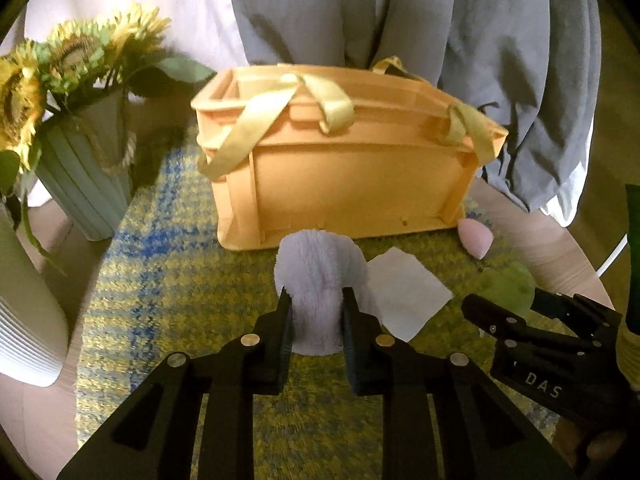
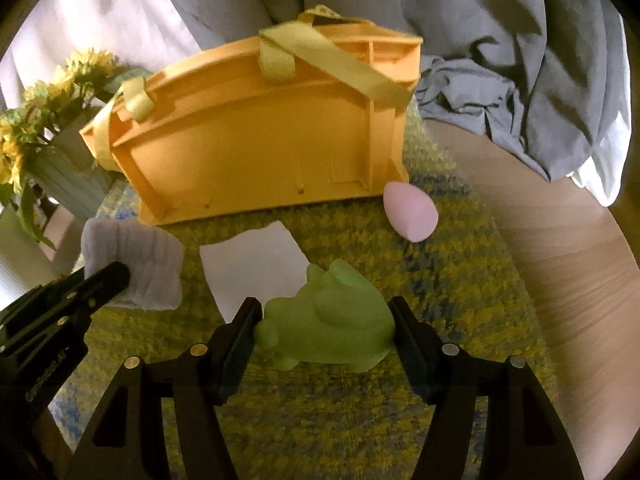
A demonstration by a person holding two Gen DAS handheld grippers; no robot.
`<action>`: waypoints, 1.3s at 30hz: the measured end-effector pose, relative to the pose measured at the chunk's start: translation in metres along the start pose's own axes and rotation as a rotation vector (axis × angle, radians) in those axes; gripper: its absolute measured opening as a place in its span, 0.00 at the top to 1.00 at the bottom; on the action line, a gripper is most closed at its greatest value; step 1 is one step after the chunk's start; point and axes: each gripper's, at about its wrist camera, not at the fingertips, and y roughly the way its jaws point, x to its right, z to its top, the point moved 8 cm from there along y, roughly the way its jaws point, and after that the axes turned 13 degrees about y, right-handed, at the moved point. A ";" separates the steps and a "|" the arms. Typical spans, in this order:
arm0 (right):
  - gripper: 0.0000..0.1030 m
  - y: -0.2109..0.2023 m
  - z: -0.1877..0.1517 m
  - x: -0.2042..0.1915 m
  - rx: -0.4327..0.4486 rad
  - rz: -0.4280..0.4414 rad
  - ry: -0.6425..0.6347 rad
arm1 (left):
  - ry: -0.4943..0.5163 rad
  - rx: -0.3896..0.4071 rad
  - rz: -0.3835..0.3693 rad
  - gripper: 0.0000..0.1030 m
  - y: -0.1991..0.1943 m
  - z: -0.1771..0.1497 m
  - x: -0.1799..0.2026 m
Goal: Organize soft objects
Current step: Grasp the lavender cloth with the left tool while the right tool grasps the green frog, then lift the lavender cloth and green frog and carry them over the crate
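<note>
My left gripper (image 1: 316,300) is shut on a fluffy lavender rolled cloth (image 1: 320,280), which also shows in the right wrist view (image 2: 136,264). My right gripper (image 2: 324,312) has its jaws against both sides of a soft green bunny toy (image 2: 332,324) on the mat; the toy shows partly in the left wrist view (image 1: 508,284). An orange basket (image 1: 340,176) with yellow fabric handles stands behind them, also in the right wrist view (image 2: 260,140). A pink egg-shaped sponge (image 2: 410,212) lies by the basket's right corner. A white square cloth (image 2: 252,264) lies flat between the grippers.
A yellow and blue woven mat (image 2: 440,320) covers the round wooden table (image 2: 580,280). A grey vase of sunflowers (image 1: 80,184) stands at the left. Grey and white bedding (image 2: 520,60) lies behind the table. A white ribbed object (image 1: 24,312) stands at far left.
</note>
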 end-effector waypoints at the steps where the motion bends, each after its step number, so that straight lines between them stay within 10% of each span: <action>1: 0.36 -0.002 0.001 -0.001 0.008 0.004 -0.001 | 0.000 0.005 0.001 0.79 -0.002 0.001 0.001; 39: 0.36 -0.110 0.108 -0.042 0.386 0.165 -0.009 | 0.017 0.405 0.102 0.79 -0.109 0.111 -0.010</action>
